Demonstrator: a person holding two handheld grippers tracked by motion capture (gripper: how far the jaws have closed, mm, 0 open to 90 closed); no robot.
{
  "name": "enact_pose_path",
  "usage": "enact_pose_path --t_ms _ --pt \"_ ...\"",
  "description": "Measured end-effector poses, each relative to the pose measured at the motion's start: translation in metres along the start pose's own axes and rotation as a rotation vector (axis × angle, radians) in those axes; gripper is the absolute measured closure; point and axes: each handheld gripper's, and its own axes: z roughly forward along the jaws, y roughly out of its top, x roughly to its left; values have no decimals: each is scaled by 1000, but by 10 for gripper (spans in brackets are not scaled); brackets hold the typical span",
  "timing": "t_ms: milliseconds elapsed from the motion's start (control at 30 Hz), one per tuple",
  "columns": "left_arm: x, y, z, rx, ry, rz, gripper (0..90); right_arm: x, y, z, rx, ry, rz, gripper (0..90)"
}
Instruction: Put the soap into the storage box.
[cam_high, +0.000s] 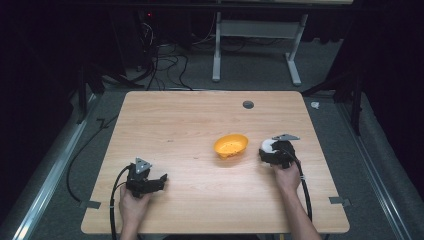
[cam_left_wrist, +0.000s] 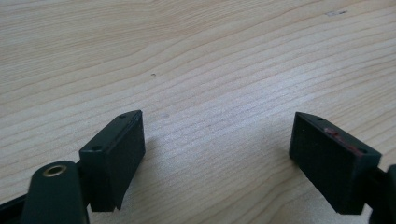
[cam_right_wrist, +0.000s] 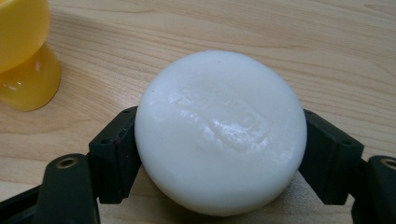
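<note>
— Where is everything on the table (cam_high: 200, 120)?

— The yellow bowl (cam_high: 231, 145) sits a little right of the middle of the tabletop, tipped so its open side faces up and toward the near edge. Just to its right is the right gripper (cam_high: 270, 148), near the right edge but not at it. The left gripper (cam_high: 161, 179) is by the near left corner, well apart from the bowl.

— What is the right one holding?

— A round white puck (cam_right_wrist: 220, 131) — smooth and shiny, like a bar of soap. The jaws press on its two sides. Its flat face tilts up at the camera. It is round, so I cannot pick a long side. In the right gripper view the bowl (cam_right_wrist: 25, 51) shows at the top left, near the puck but not touching.

— And the left one?

— Its jaws stand wide apart, with bare wood between them. A hand (cam_high: 134, 202) holds it from the near edge.

— Is there room to move?

— Lots. The far half of the tabletop is bare wood, with a small dark round hole (cam_high: 248, 104) near the far edge. The middle between the two grippers is open too.
</note>
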Motion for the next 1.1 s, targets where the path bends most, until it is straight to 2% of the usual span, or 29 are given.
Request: enact_pose_path --t_ms 533,733,1100 --pt "0 0 0 0 0 0 190 1 2 -8 -9 29 -3 247" --pt "0 0 0 0 0 0 190 3 3 -15 -15 31 -25 247" --pt "0 0 0 0 0 0 190 6 5 -25 -41 90 -18 247"
